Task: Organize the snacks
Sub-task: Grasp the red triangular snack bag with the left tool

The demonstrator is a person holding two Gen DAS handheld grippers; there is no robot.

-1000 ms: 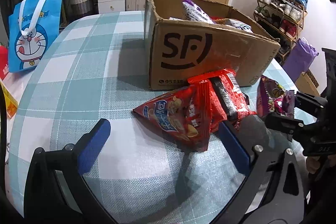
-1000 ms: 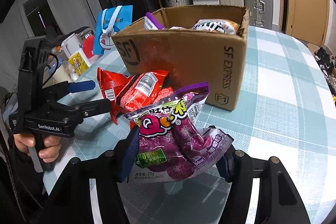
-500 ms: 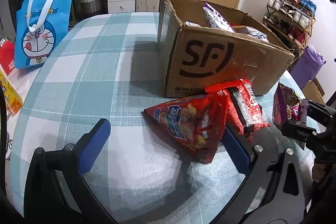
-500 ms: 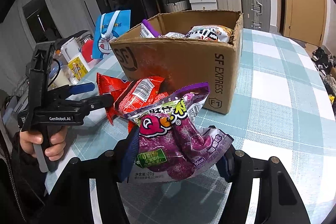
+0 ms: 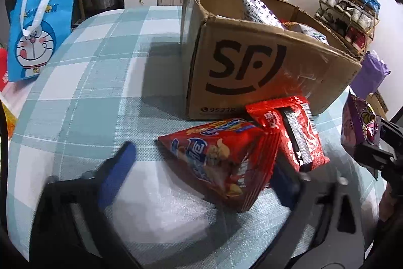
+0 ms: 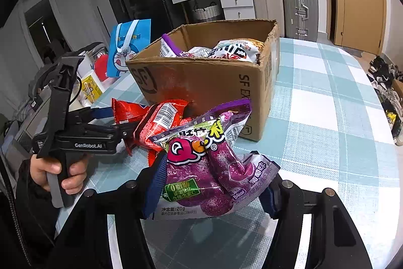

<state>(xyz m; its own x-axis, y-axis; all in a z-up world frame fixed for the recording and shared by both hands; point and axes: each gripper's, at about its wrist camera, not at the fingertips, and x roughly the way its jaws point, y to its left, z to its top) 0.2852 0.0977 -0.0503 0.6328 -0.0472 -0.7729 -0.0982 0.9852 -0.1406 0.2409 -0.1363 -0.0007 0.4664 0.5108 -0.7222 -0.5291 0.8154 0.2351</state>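
A red chip bag (image 5: 221, 163) lies on the checked tablecloth (image 5: 88, 92) in front of the cardboard SF box (image 5: 252, 72), which holds several snack packs. A second red packet (image 5: 297, 132) leans against it. My left gripper (image 5: 202, 158) straddles the chip bag with its jaws closing. The left finger (image 5: 118, 168) stands apart from the bag, and the right finger is half hidden behind it. My right gripper (image 6: 212, 183) is shut on a purple candy bag (image 6: 201, 173), held above the table near the box (image 6: 201, 82). The left gripper (image 6: 121, 120) shows there from the side.
A blue cartoon tote bag (image 5: 37, 32) stands at the table's left edge, with a yellow carton (image 6: 90, 87) and other items beside it. Beyond the table are drawers, suitcases (image 6: 297, 6) and a shoe rack (image 5: 347, 17). The tablecloth right of the box (image 6: 327, 105) is bare.
My left gripper has moved forward, so the red chip bag now sits between its fingers, and its jaws have narrowed. The right gripper keeps the purple bag, about still.
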